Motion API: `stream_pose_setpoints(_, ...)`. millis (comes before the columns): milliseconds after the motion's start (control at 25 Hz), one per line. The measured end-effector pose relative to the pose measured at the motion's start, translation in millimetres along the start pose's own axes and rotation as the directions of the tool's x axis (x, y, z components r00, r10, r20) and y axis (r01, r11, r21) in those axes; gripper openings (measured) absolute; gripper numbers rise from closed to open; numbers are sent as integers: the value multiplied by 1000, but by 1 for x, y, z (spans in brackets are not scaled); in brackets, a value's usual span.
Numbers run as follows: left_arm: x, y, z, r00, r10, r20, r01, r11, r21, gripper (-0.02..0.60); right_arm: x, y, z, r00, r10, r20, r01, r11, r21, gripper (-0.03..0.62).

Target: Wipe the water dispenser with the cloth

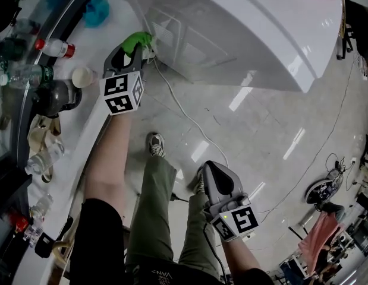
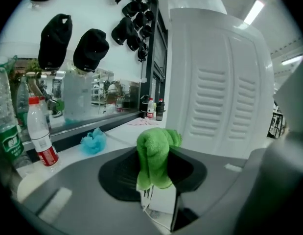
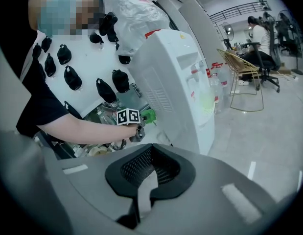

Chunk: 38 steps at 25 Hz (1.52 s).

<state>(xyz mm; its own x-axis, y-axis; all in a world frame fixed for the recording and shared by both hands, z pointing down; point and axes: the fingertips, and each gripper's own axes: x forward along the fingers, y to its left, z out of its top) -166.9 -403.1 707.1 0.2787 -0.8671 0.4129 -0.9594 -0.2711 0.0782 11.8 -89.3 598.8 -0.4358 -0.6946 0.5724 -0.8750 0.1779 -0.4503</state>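
- Left gripper view: the left gripper [image 2: 156, 180] is clamped on the green cloth [image 2: 153, 155], which is bunched up out of the jaws.
- The cloth is right next to the white dispenser's [image 2: 224, 82] louvered side. Can't tell if it's touching.
- The right gripper [image 3: 141, 202] is down low, well away from the dispenser, with its jaws pretty much together and empty.

The cloth [image 1: 137, 40] is sitting between the left gripper's [image 1: 135, 45] fingers, just beside the water dispenser [image 1: 243, 34] at 12 o'clock. The bench [image 1: 82, 136], carrying a bottle [image 1: 52, 47] and cup [image 1: 82, 76], is running along 9 o'clock. The right gripper [image 1: 210, 170] is hanging at 5 o'clock above the floor [image 1: 261, 135].
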Motion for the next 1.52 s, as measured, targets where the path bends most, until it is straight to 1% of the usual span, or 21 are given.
stream_pose_setpoints(160,-21,-12,7,1000,-30,7,30,1000,2,135,-8,7,1,1000,19,-5,-19,1000,-13,6)
stream_pose_setpoints(400,-74,-43,13,998,-66,2,66,998,-2,135,-32,13,13,999,45,4,-45,997,-60,6)
stream_pose_setpoints(520,-109,-58,20,998,-69,1,69,998,-11,135,-52,17,21,998,59,14,-58,994,-93,6)
stream_pose_setpoints(720,-177,-92,39,995,-95,14,95,995,12,135,-94,19,31,998,62,28,-58,991,-118,6)
stream_pose_setpoints(920,-247,-127,63,995,-97,17,98,995,-34,135,-135,19,42,996,69,48,-61,986,-155,6)
stream_pose_setpoints(1200,-328,-173,104,990,-133,36,133,991,18,133,-182,29,75,990,96,103,-72,974,-213,6)
stream_pose_setpoints(1320,-357,-188,120,988,-146,41,144,988,46,133,-201,37,83,987,112,119,-82,970,-231,6)
stream_pose_setpoints(1520,-395,-214,150,981,-178,74,171,981,93,133,-229,48,89,983,136,124,-98,957,-271,6)
